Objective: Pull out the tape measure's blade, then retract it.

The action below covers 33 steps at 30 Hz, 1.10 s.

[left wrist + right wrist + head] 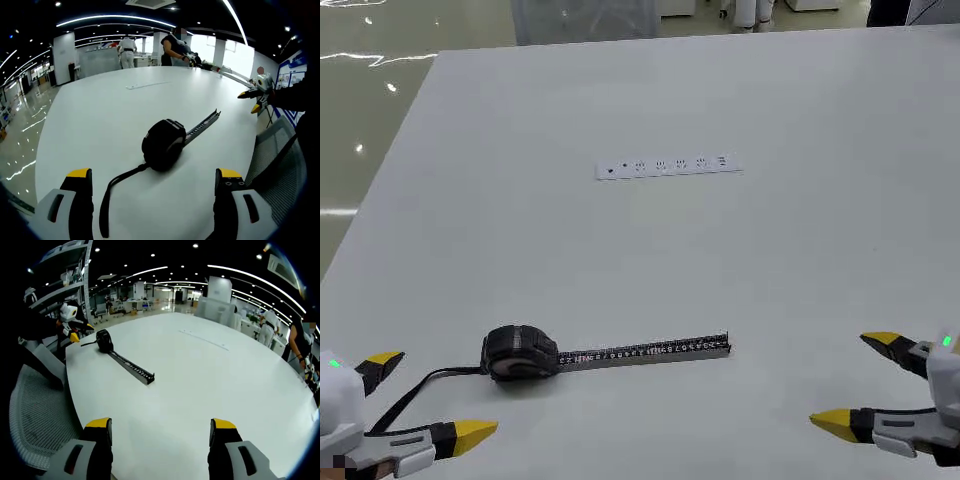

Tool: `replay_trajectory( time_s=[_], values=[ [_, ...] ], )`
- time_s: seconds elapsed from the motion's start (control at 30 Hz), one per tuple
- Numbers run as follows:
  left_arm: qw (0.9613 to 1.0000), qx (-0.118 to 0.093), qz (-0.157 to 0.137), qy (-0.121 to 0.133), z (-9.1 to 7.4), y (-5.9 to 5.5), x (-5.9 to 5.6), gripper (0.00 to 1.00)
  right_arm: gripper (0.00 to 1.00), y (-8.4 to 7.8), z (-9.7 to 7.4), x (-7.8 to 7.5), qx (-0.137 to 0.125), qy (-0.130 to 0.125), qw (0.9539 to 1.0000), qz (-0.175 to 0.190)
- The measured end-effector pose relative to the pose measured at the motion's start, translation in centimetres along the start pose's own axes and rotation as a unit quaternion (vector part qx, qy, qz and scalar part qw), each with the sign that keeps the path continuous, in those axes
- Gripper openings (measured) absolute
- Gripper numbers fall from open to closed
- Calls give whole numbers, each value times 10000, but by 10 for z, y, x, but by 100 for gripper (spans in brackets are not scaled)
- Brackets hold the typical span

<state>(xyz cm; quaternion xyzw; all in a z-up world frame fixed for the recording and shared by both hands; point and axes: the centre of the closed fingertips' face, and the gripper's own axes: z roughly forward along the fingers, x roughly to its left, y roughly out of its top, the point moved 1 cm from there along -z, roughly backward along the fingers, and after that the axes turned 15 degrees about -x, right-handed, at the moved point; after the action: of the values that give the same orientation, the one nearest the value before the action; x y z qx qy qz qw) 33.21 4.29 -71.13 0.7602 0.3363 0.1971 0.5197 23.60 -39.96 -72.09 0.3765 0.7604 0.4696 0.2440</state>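
A black tape measure (520, 352) lies on the white table (680, 90), with its blade (645, 351) drawn out to the right and a black wrist strap (415, 391) trailing left. The blade's end (724, 346) rests flat on the table. My left gripper (435, 395) is open at the lower left, just short of the tape case (164, 144), touching nothing. My right gripper (865, 380) is open at the lower right, well apart from the blade's tip (148, 377). The tape case (104, 341) sits far off in the right gripper view.
A white power strip (668, 166) lies flat near the table's middle. A mesh chair seat (37, 415) is below the near table edge. Several people (175, 49) stand beyond the far side of the table.
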Motion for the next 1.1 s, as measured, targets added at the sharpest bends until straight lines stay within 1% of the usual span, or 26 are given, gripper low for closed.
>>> replay_trajectory(
  time_s=[0.07,0.13,0.2,0.3,0.33,0.37,0.4,0.5,0.57,0.63,0.67,0.77,0.83,0.9,0.97,1.03,1.1],
  values=[
    [10000,10,-2,17,-3,-1,-1,99,81,-2,-8,3,-54,18,10000,26],
    [10000,-6,32,0,-5,-2,-2,99,82,-3,-15,0,-72,-27,9999,-83],
    [10000,-24,48,-15,-8,-4,-2,99,85,-5,-20,0,-57,-76,10000,-30],
    [10000,-39,43,-19,-12,-6,-2,99,94,-9,-26,-1,-13,-193,9998,36],
    [10000,-56,31,-18,-12,-7,-1,99,99,-11,-28,-1,20,-229,9997,69],
    [10000,-68,21,8,-12,-7,-1,99,99,-16,-31,1,154,-266,9995,92],
    [10000,-78,32,49,-13,-7,-1,99,99,-16,-31,0,116,-293,9995,60],
    [9999,-116,25,83,-14,-6,-1,99,99,-19,-33,0,192,-395,9990,127],
    [9999,-123,17,89,-15,-5,-2,99,99,-19,-34,2,185,-388,9989,183],
    [9998,-173,9,83,-15,-3,-4,99,99,-20,-35,2,205,-387,9989,137],
    [9998,-186,1,76,-15,-2,-5,99,99,-21,-35,3,271,-338,9990,77],
    [9999,-145,10,33,-15,-4,-7,99,99,-19,-34,3,240,-316,9992,91],
    [10000,-47,39,-11,-15,-9,-8,99,99,-18,-34,2,247,-319,9991,89],
    [10000,-91,-13,6,-15,-8,-7,99,99,-17,-35,2,235,-319,9991,170],
    [9999,-89,35,45,-16,-7,-5,99,99,-17,-35,2,227,-319,9990,223],
    [9999,-129,-12,37,-16,-5,-5,99,99,-17,-36,3,239,-311,9989,238],
    [9999,-121,19,56,-16,-3,-4,99,99,-17,-36,2,221,-301,9991,215]
  ],
)
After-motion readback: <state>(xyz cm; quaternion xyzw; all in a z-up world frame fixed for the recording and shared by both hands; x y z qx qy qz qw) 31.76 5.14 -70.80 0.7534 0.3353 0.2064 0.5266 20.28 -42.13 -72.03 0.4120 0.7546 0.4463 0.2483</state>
